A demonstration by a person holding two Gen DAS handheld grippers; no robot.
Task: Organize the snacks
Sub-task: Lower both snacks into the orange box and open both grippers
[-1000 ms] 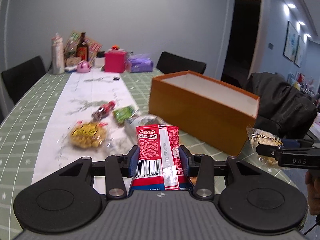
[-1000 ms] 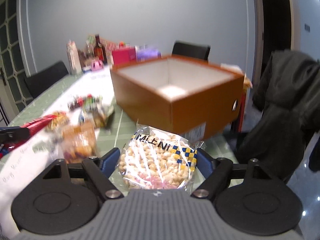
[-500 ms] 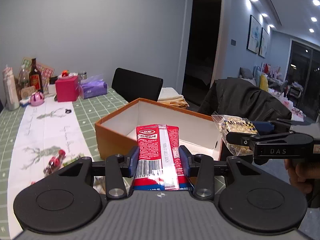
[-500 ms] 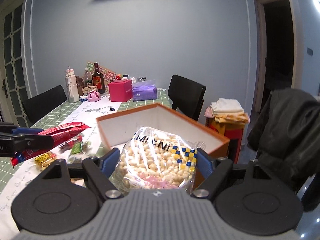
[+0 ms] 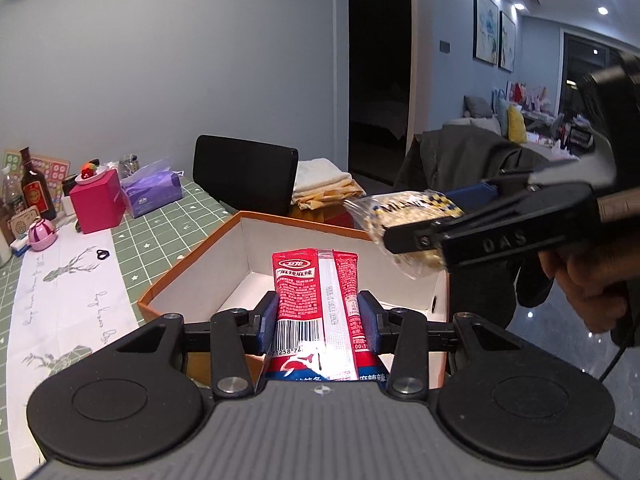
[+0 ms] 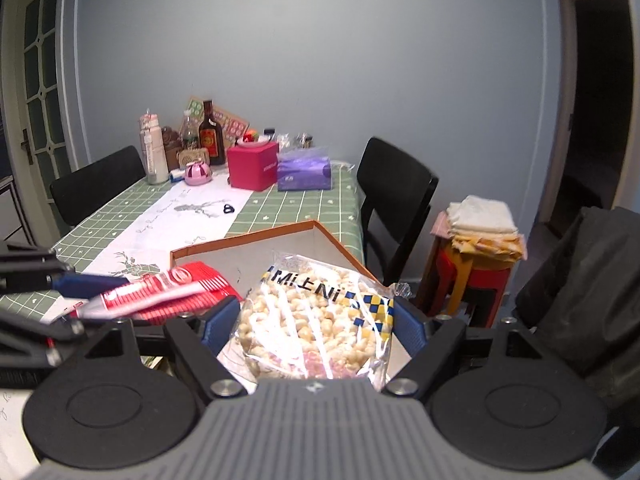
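**Two snack packets held over the orange box**

Our left gripper (image 5: 318, 322) is clenched on a red packet (image 5: 316, 300), its blue pads pressing both long sides while the packet stands upright with the barcode end nearest the camera. Our right gripper (image 6: 316, 322) grasps a clear bag of pale puffed snacks (image 6: 316, 320), a pad against each side of the bag, its blue and yellow checked label facing up.

Both packets hang above the open orange box (image 5: 188, 264), whose white inside shows just beyond the jaws. In the left view the clear bag reaches in from the right, above the far right corner of the box, with a hand (image 5: 588, 280) behind it on the handle. In the right view the red packet comes in from the left, just beside the clear bag.

The box sits on a green checked table (image 6: 304, 204) with a white runner (image 5: 68, 280). At the far end stand a pink box (image 6: 253, 167), a purple tissue pack (image 6: 305, 169) and a dark bottle (image 6: 209, 133). A black chair (image 6: 394, 196) stands beside the table
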